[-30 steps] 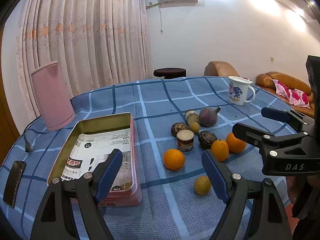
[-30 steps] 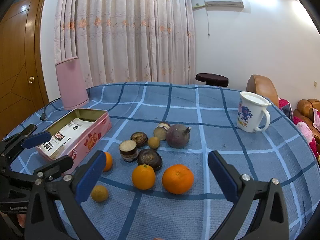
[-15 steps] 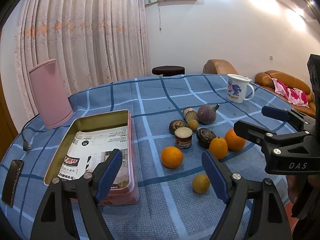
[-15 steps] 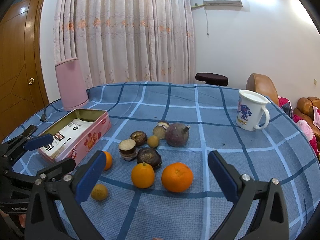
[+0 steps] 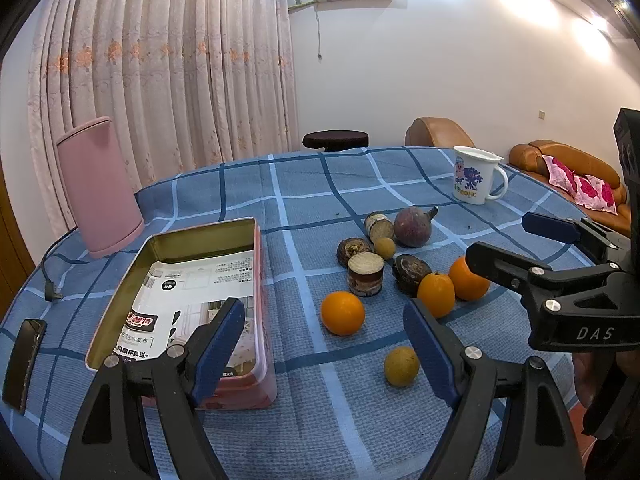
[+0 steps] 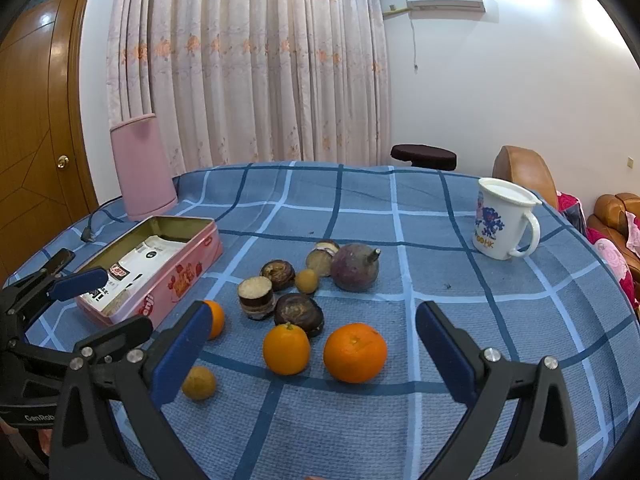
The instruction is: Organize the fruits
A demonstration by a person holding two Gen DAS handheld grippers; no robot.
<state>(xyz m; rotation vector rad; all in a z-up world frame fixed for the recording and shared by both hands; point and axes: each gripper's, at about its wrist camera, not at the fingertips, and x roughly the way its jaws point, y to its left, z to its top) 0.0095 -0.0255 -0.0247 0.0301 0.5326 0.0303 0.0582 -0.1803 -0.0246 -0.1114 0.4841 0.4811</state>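
Observation:
Three oranges lie on the blue checked cloth: one (image 5: pixel 343 313) nearest the tin, two (image 6: pixel 286 348) (image 6: pixel 355 352) side by side. Behind them sit dark brown fruits (image 6: pixel 299 312), a cut stub (image 6: pixel 256 297), small yellow fruits (image 6: pixel 199 383) and a purple round fruit (image 6: pixel 355 267). An open pink tin (image 5: pixel 188 300) lined with printed paper stands at the left. My left gripper (image 5: pixel 324 344) is open and empty, above the cloth between the tin and the fruits. My right gripper (image 6: pixel 312 348) is open and empty, just short of the two oranges.
A white mug (image 6: pixel 505 220) stands at the back right. A pink cylinder (image 5: pixel 98 186) with a cord stands at the back left. A dark phone (image 5: pixel 22 358) lies by the left table edge. Sofas and a stool stand beyond the table.
Both grippers have drifted slightly, so the fruits and tin sit a little differently in view. Both jaws stay open and nothing on the table has moved.

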